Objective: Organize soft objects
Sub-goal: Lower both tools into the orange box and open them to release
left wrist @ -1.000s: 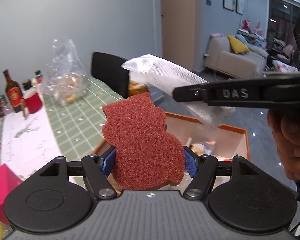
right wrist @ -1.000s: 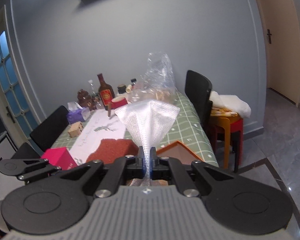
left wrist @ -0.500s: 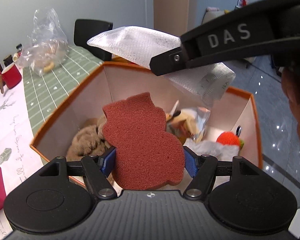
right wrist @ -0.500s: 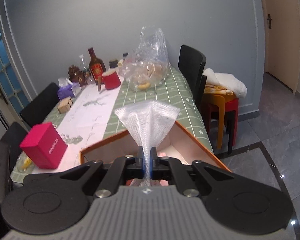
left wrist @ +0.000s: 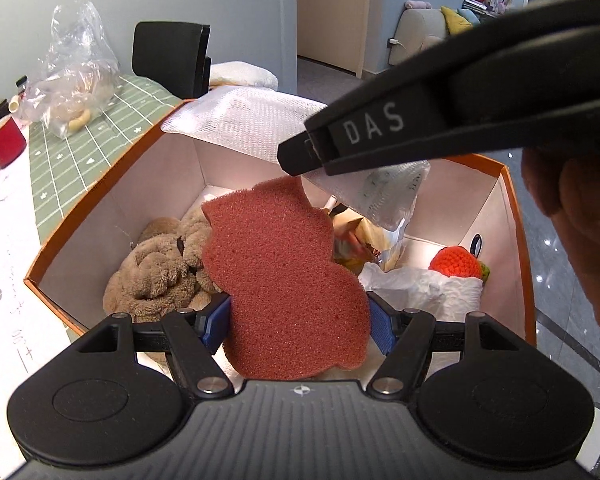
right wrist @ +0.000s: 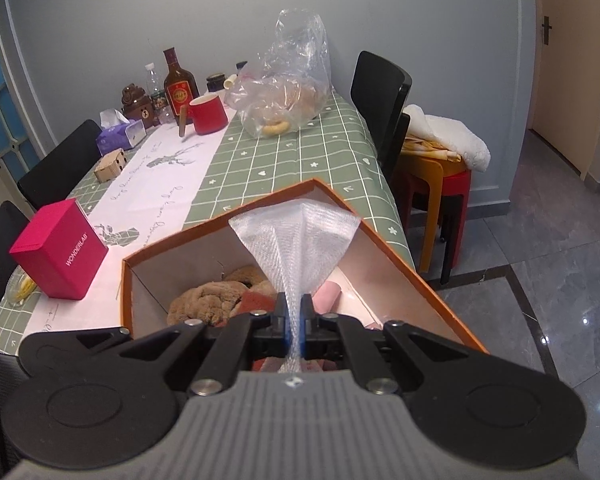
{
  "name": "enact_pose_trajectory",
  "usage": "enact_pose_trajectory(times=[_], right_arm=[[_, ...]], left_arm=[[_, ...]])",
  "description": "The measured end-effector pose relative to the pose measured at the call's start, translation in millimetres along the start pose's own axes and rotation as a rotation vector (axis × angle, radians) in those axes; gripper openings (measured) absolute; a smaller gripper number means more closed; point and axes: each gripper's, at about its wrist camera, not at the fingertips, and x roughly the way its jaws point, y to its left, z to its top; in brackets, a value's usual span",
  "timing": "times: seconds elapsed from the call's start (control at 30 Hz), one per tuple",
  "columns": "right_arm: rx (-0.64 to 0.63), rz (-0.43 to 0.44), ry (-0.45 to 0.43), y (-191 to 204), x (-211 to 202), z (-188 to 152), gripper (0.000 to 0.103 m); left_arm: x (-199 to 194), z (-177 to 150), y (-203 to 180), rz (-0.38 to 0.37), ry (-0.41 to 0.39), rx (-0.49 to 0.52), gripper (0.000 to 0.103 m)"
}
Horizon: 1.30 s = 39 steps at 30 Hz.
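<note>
Gripping a rust-red, cat-shaped foam sponge (left wrist: 288, 276) between its blue pads, the left claw (left wrist: 298, 320) hangs over the open orange cardboard box (left wrist: 518, 216) on the green checked tabletop (right wrist: 300, 160). Pinched tight, the right claw (right wrist: 295, 320) holds a white mesh pouch (right wrist: 296, 236) above a brown plush toy (left wrist: 160, 268) inside.

Grey walls (right wrist: 420, 20), tiled floor (right wrist: 540, 280), black chair (right wrist: 380, 92).

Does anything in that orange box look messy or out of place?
Nothing looks damaged or spilled. The orange box holds a loose jumble: a brown plush toy, a white bag, an orange crocheted ball and crinkled packets, not arranged neatly.
</note>
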Motion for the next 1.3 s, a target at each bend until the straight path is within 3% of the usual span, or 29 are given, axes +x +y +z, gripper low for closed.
enact_pose_trajectory(times=[0.7,1.1,1.2,1.3], right_arm=[[-0.010,-0.036,0.127,-12,68,2,0.002],[-0.037,-0.068,0.169,-13,79,-6,0.007],[-0.012,-0.073,0.147,-15,73,-6,0.012],[0.006,-0.087,0.123,-17,62,-8,0.025]], left_arm=[[12,1,3,-0.018,0.026,-0.010,0.081],[15,1,-4,0.010,0.024,0.001,0.088],[8,2,-2,0.003,0.008,-0.011,0.089],[-3,2,-1,-0.009,-0.011,-0.017,0.090]])
